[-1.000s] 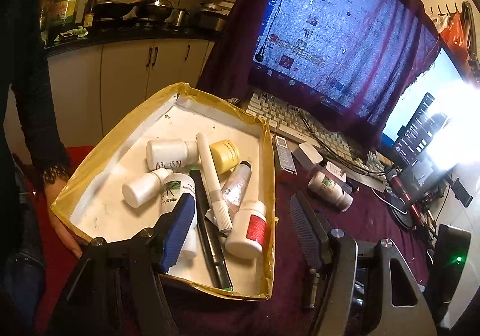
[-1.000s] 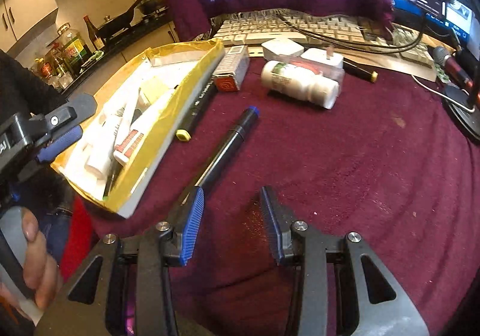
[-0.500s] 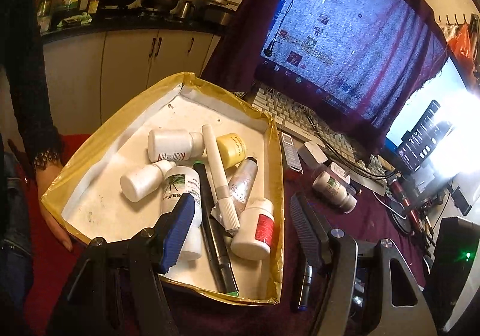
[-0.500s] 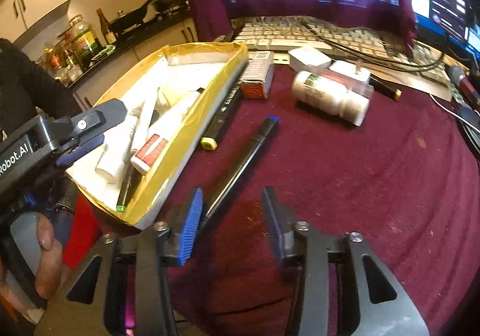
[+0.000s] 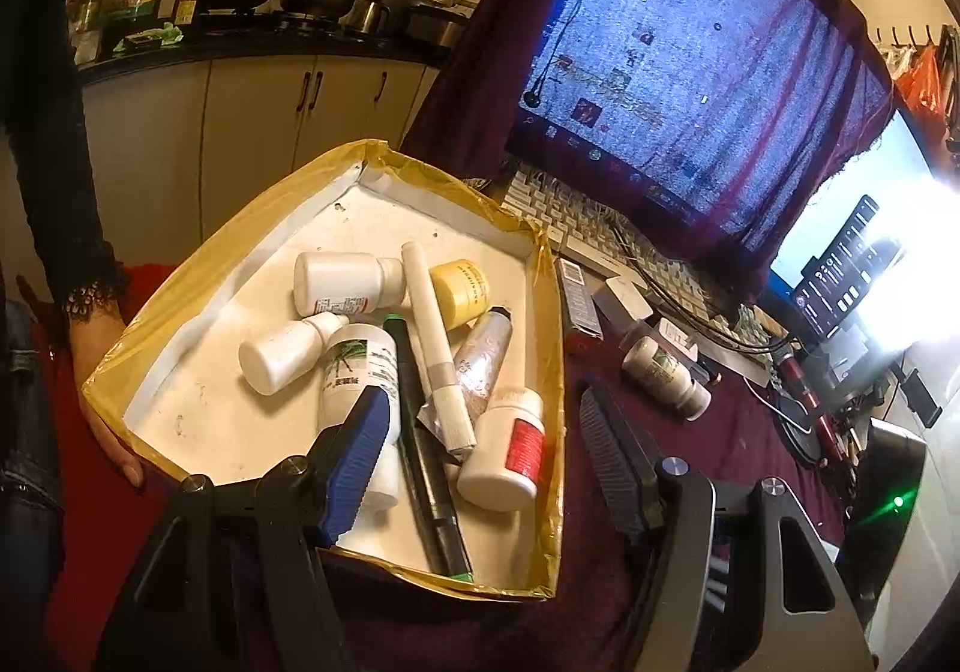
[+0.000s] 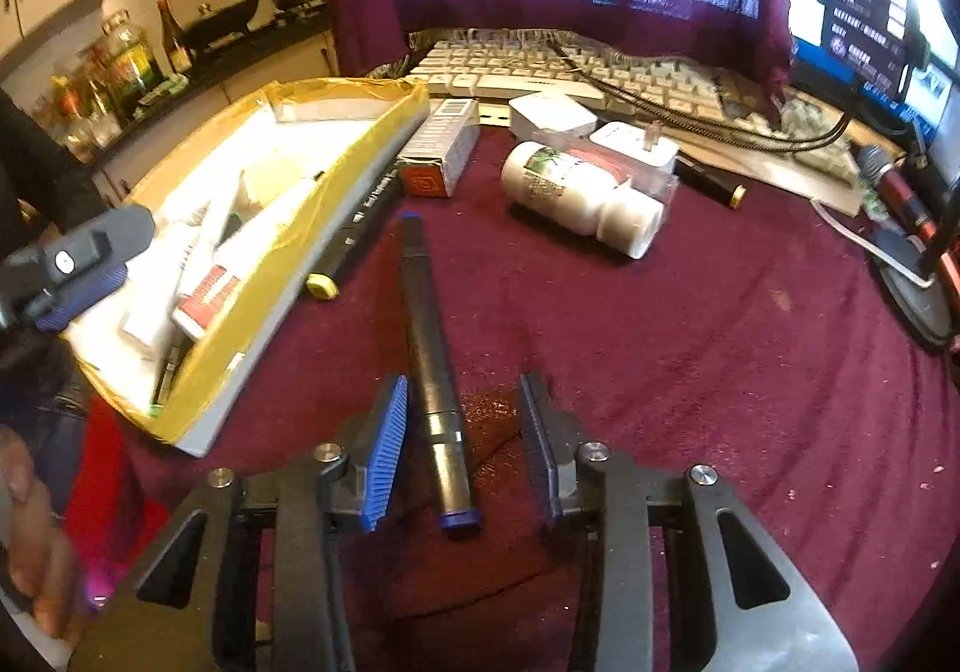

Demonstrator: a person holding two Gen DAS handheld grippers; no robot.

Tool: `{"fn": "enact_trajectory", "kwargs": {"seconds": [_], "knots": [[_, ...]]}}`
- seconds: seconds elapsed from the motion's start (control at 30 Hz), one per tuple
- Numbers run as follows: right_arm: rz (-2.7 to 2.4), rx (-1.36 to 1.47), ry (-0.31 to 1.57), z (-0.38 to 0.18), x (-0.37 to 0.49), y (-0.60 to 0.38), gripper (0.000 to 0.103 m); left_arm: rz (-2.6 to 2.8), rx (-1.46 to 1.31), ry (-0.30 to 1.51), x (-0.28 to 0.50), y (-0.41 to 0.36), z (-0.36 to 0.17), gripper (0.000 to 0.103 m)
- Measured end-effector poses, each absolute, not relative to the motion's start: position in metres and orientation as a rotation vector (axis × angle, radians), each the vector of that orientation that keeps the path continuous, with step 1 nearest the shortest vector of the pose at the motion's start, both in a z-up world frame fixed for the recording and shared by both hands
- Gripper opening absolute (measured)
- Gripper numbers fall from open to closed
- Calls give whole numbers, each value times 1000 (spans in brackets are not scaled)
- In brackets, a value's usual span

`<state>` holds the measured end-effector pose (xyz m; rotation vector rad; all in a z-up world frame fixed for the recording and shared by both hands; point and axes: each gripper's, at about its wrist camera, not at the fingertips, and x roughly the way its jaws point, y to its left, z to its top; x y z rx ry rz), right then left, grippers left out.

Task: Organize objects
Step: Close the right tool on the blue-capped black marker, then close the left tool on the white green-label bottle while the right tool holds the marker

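Blue-capped marker (image 6: 433, 372) lies between the closing right gripper (image 6: 465, 447) jaws, not yet pinched.

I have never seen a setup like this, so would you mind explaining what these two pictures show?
A person holds a two-finger gripper in each hand; a camera on each looks along its fingers. The left wrist view shows the left gripper, open, hovering over a yellow-edged box filled with white bottles and pens. In the right wrist view, the right gripper has just been closing around a blue-capped marker lying on the maroon cloth; its pads are not yet pressing it. A white bottle lies beyond.
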<state>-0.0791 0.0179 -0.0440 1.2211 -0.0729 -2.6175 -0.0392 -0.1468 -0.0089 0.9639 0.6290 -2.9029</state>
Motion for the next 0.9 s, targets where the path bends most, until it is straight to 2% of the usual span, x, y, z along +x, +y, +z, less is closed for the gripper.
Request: {"fn": "enact_trajectory", "kwargs": {"seconds": [0.27, 0.37, 0.9], "knots": [[-2529, 1227, -15, -45, -102, 0, 36, -2923, 972, 587, -37, -131, -3, 60], [-2521, 1197, 22, -44, -99, -4, 13, -2929, 964, 559, -35, -126, 1, 60], [-2787, 1260, -149, -45, -70, 119, 12, -2937, 1049, 469, -38, -92, -1, 60]]}}
